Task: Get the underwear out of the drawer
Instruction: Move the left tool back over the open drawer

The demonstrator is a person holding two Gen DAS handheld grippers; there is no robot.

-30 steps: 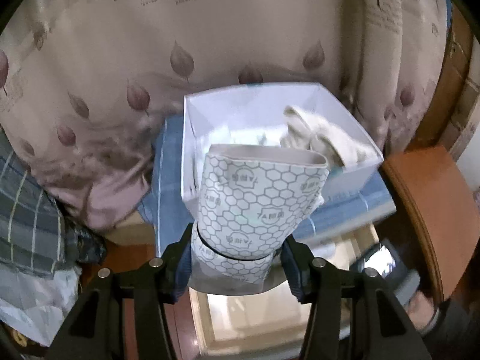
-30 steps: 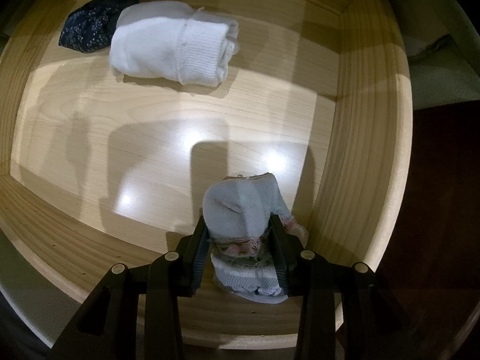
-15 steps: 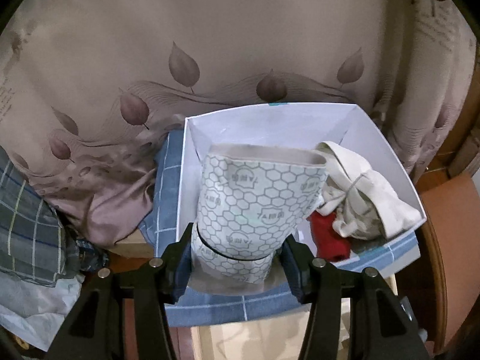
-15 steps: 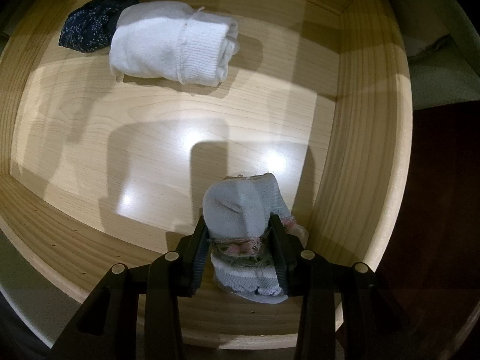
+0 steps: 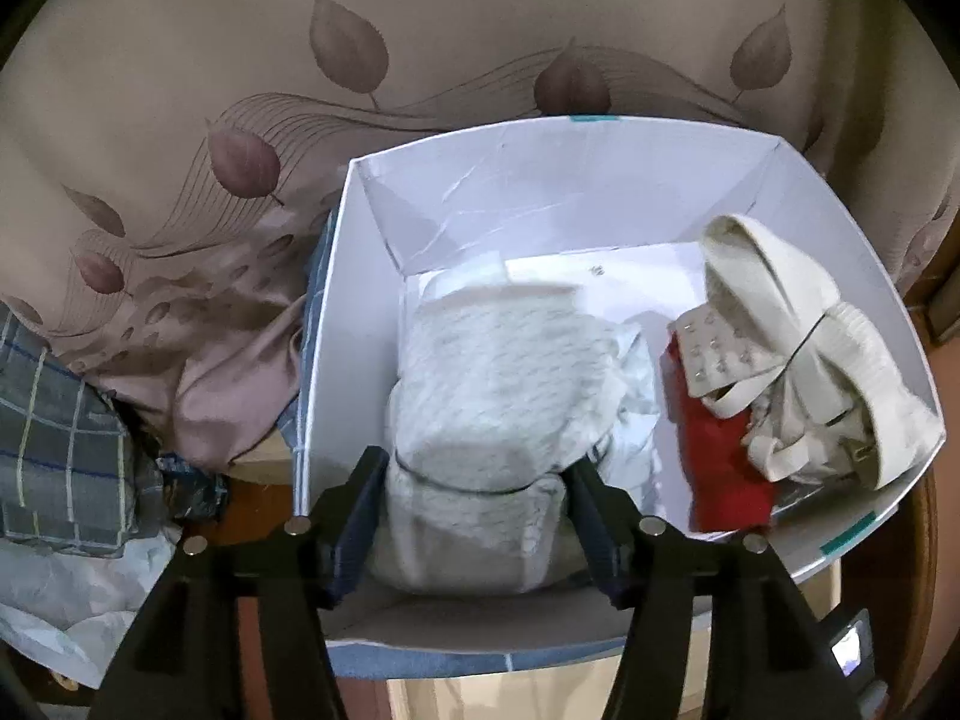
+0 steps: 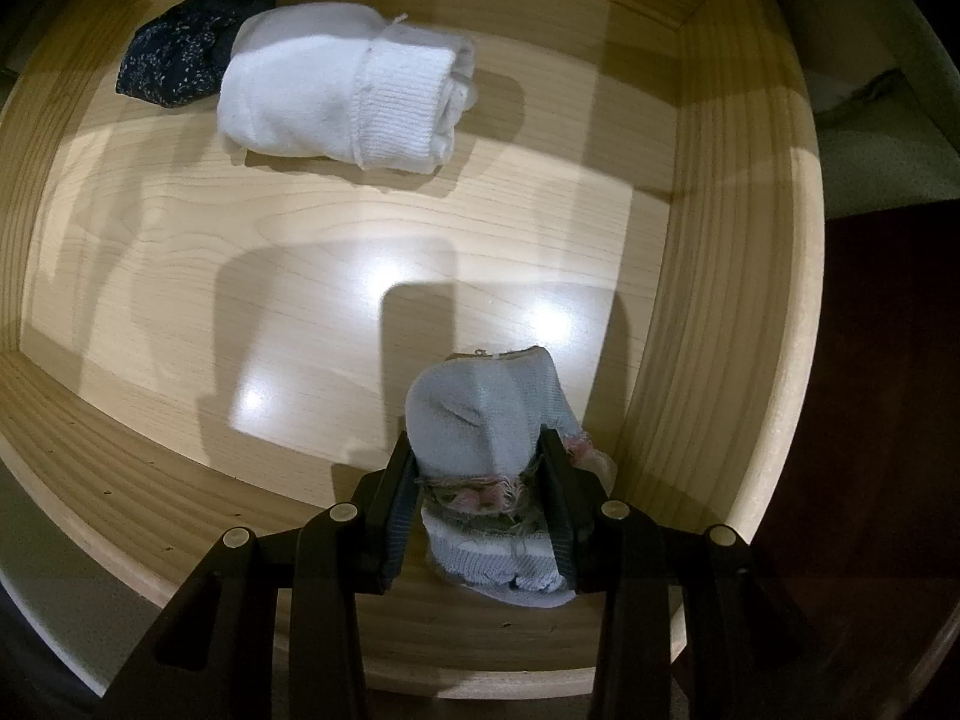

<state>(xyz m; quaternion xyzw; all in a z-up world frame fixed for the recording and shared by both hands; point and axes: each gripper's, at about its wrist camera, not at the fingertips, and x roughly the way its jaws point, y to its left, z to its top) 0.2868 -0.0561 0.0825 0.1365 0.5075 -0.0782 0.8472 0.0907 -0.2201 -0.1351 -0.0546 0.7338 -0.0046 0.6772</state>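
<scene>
In the left wrist view my left gripper [image 5: 477,468] is shut on a rolled white honeycomb-print underwear [image 5: 498,384], blurred, held inside the white cardboard box [image 5: 600,180]. A cream bra [image 5: 792,360] and a red garment [image 5: 726,468] lie at the box's right. In the right wrist view my right gripper [image 6: 480,480] is shut on a pale blue rolled underwear [image 6: 486,414] resting on the floor of the wooden drawer [image 6: 720,300], near its front right corner. A white rolled garment [image 6: 342,96] and a dark speckled one [image 6: 180,54] lie at the drawer's back.
A pinkish leaf-print cloth [image 5: 240,120] hangs behind and left of the box. A grey checked cloth [image 5: 54,432] lies at the left. Blue checked fabric [image 5: 480,660] sits under the box. A dark wooden surface [image 6: 888,420] is right of the drawer.
My left gripper has carried the honeycomb-print roll forward and down into the white box. The right gripper and its blue roll have not moved.
</scene>
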